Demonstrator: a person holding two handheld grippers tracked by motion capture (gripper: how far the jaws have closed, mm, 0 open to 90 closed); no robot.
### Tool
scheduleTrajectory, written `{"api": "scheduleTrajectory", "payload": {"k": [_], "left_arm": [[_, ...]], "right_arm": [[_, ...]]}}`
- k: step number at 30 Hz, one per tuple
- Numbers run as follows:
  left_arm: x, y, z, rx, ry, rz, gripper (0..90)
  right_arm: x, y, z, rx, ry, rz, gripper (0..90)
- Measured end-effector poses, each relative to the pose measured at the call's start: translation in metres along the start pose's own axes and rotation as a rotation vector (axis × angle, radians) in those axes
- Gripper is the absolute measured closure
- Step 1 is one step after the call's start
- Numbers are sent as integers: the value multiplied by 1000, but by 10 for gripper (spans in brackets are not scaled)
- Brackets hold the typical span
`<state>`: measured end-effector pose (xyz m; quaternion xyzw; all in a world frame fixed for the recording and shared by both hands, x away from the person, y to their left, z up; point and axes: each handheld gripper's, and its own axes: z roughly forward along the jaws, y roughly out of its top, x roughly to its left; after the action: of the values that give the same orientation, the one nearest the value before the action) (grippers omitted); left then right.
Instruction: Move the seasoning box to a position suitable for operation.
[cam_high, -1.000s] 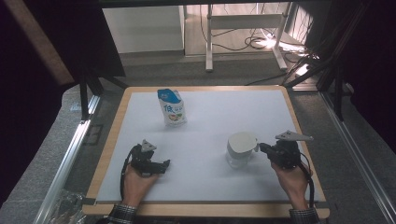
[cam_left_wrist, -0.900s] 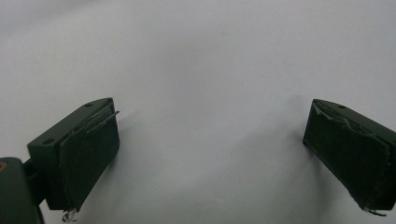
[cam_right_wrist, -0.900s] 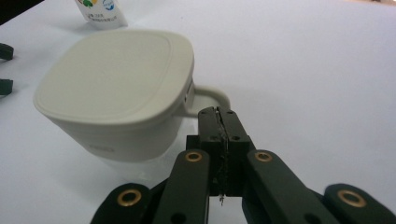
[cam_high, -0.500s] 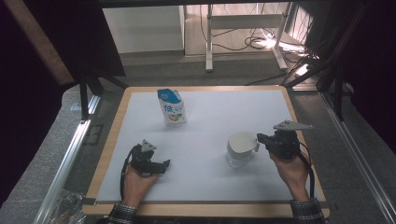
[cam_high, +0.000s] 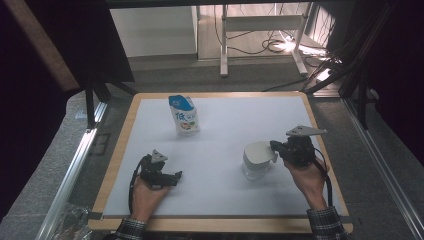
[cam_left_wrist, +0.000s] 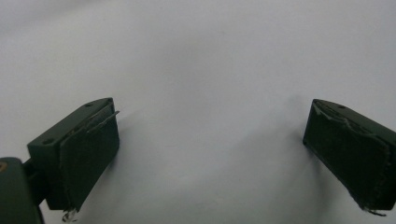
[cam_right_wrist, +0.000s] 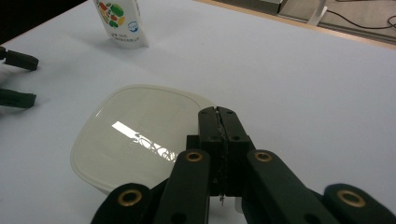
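Observation:
A white lid (cam_high: 257, 151) with rounded corners sits tilted over a clear container (cam_high: 255, 171) at the right of the white mat (cam_high: 230, 120). My right gripper (cam_high: 274, 146) is shut on the lid's right rim. In the right gripper view the jaws of the right gripper (cam_right_wrist: 218, 113) meet at the edge of the lid (cam_right_wrist: 135, 135), which glints with a reflected light. My left gripper (cam_high: 176, 175) rests low on the mat at the front left, and the left gripper (cam_left_wrist: 212, 112) stands open over bare white surface, holding nothing.
A blue and white milk carton (cam_high: 184, 116) stands upright at the back left of the mat, and the carton (cam_right_wrist: 119, 21) is also at the top of the right gripper view. The wooden board's edge (cam_high: 320, 130) runs close behind my right hand. Metal rails flank the table.
My right gripper has risen slightly and shifted a little left and away with the lid's rim, tilting the lid. The left gripper has stayed in place.

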<state>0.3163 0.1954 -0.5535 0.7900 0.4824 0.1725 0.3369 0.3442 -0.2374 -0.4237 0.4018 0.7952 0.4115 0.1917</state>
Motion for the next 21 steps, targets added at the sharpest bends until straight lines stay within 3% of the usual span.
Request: {"api": "scheduleTrajectory", "payload": {"k": [21], "left_arm": [[0, 0, 0, 0, 0, 0, 33]], "right_arm": [[-5, -4, 0, -18, 7, 12, 900]]}}
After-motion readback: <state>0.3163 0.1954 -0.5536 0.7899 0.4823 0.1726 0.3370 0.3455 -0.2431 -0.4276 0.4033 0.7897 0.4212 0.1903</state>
